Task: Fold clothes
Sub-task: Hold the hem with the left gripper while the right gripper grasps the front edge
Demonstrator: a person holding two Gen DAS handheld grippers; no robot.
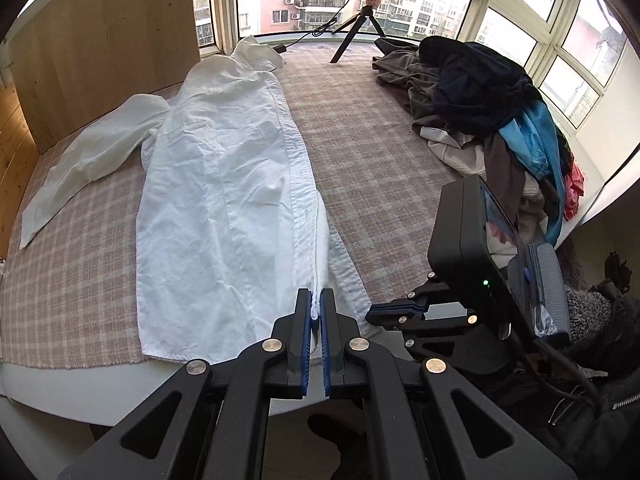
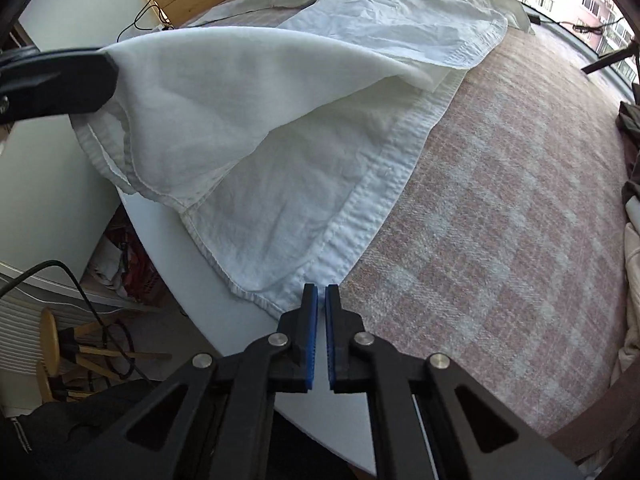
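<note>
Lying lengthwise across the pink checked blanket (image 1: 380, 152) is a white shirt (image 1: 224, 168), its sleeve (image 1: 88, 160) flung out to the left, its collar toward the window and its button band running down toward the near edge of the tabletop (image 1: 80, 388). The left gripper (image 1: 316, 300) has its jaws clamped on the shirt's hem at the bottom of that band, a thin fold of white cloth pinched between the blue pads (image 1: 306, 332) and lifted a little off the blanket. Just to the right of it, low over the blanket edge, sits the right gripper (image 1: 380, 314); in its own view the right gripper's (image 2: 321, 292) jaws are drawn together right at the lower corner of the shirt's other front panel (image 2: 304, 184). Whether they have actually caught the cloth is hard to say, since the tips sit at the hem's very edge. Farther right, well apart from the shirt, a heap of dark, blue and pink clothes (image 1: 500, 112) is piled against the windows, and a ring light on a small tripod (image 1: 360, 24) stands at the far end.
</note>
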